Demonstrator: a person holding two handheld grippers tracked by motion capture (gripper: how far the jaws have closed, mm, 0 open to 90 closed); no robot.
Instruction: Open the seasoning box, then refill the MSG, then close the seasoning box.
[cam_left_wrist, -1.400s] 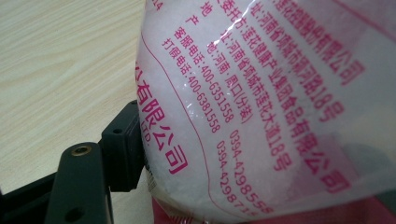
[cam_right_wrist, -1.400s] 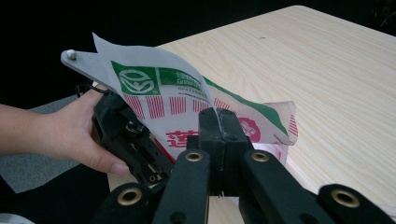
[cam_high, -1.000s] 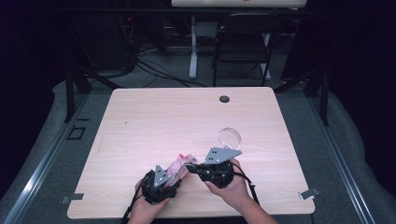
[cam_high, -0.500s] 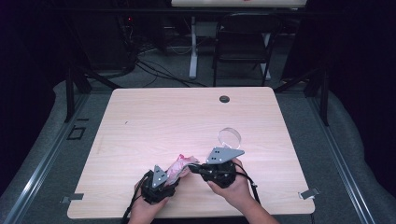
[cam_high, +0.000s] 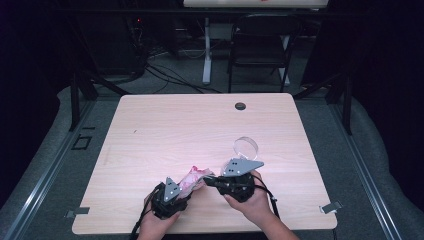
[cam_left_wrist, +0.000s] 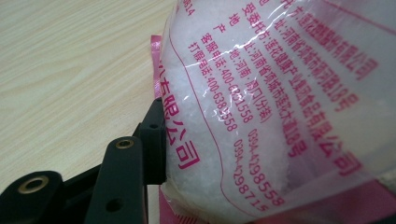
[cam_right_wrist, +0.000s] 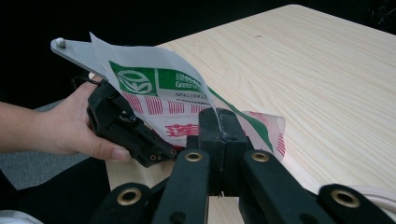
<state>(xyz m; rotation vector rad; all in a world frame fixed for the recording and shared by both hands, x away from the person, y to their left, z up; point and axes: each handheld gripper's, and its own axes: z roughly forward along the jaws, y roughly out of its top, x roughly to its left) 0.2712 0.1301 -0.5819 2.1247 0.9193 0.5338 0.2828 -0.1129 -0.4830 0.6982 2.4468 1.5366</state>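
Left gripper (cam_high: 184, 191) jaws had just been closing round clear plastic bag of white granules with pink print (cam_high: 194, 178); one pad (cam_left_wrist: 156, 140) already touched bag's side, bag between jaws. Hands otherwise held place. Right gripper (cam_right_wrist: 218, 122) was pressed together, pinching bag's flat top edge. Bag sat between grippers, low over pale wood surface (cam_high: 200, 130) at near edge; long axis ran left gripper to right. Judged: pulling apart would tear the top.

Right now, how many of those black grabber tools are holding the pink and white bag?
2. The left gripper has its jaws around the bag from the near left, closing in on its bulging side. The right gripper pinches the bag's flat top edge from the right. No others visible.
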